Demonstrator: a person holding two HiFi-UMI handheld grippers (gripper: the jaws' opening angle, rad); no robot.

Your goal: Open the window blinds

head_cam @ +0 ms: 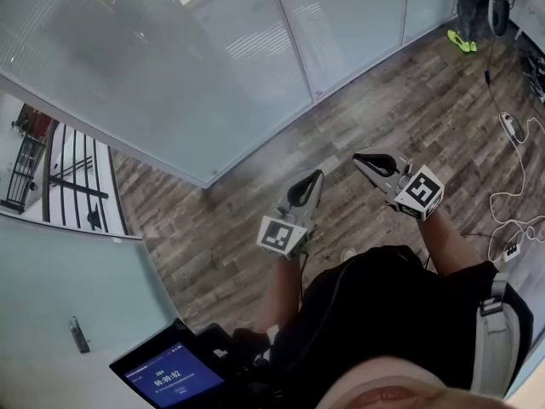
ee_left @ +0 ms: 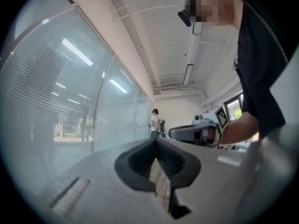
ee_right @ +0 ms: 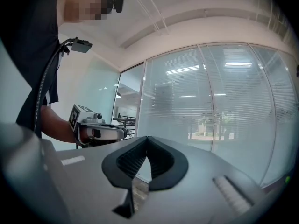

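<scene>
Person (head_cam: 383, 313), dark shirt, facing blinds (head_cam: 170, 49). Blinds: closed, behind glass wall (head_cam: 358, 24); judged light, thin, easily bent; take by cord or wand, none visible. Left tool (head_cam: 317, 177), right tool (head_cam: 358, 158): both short of blinds, jaws together, empty.

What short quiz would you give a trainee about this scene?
1. True or false: the right gripper is holding a blind cord.
2. Multiple choice: the floor is A carpet, B wood planks, C white tiles.
3. Fill in: the jaws of the left gripper are ___ (apart or together).
Key: 1 false, it is empty; 2 B; 3 together.
</scene>
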